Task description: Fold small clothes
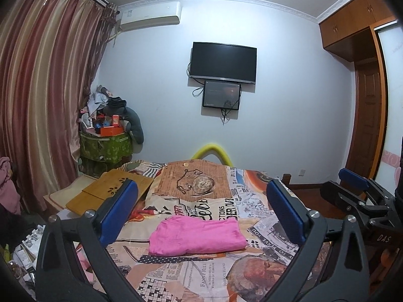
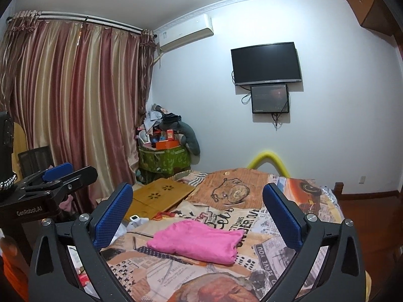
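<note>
A pink garment [image 1: 196, 234] [image 2: 199, 239] lies folded into a flat rectangle on the patterned bedspread [image 1: 201, 284] [image 2: 176, 281]. My left gripper [image 1: 201, 183] is open, its blue pads spread wide above and on either side of the garment, with nothing between them. Likewise my right gripper [image 2: 197, 187] is open and frames the same garment without touching it. In the right wrist view the left gripper [image 2: 73, 172] shows at the left edge. One blue fingertip [image 1: 352, 178] of the right gripper appears at the right of the left wrist view.
A wooden lap desk [image 1: 113, 188] [image 2: 161, 193] rests at the bed's left side. Behind it stands a green storage box [image 1: 105, 146] [image 2: 163, 161] piled with clutter, beside the curtains [image 2: 75, 100]. A yellow foam tube [image 1: 211, 151] arches at the bed's far end. A wardrobe [image 1: 365, 100] stands on the right.
</note>
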Tool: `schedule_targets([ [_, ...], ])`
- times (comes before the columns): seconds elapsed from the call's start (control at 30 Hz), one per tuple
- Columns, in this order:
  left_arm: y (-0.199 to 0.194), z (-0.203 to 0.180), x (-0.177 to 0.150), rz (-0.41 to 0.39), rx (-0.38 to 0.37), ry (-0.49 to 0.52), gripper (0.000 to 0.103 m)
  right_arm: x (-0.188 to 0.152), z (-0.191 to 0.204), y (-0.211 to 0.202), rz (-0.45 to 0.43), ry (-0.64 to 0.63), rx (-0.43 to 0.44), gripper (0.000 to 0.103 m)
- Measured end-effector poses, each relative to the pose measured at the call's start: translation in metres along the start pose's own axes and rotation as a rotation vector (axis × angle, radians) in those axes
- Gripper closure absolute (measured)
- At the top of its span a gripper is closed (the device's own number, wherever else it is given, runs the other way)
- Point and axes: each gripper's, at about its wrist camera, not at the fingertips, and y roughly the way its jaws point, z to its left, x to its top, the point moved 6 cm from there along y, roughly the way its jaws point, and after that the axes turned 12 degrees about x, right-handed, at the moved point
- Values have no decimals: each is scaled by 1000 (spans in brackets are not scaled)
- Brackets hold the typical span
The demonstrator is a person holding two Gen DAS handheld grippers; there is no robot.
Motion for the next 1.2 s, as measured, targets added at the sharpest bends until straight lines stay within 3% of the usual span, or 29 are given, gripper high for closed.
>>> schedule_targets([
  [1.2, 10, -2, -4, 22, -30, 22, 0, -6, -4, -4, 29, 26, -8, 1],
])
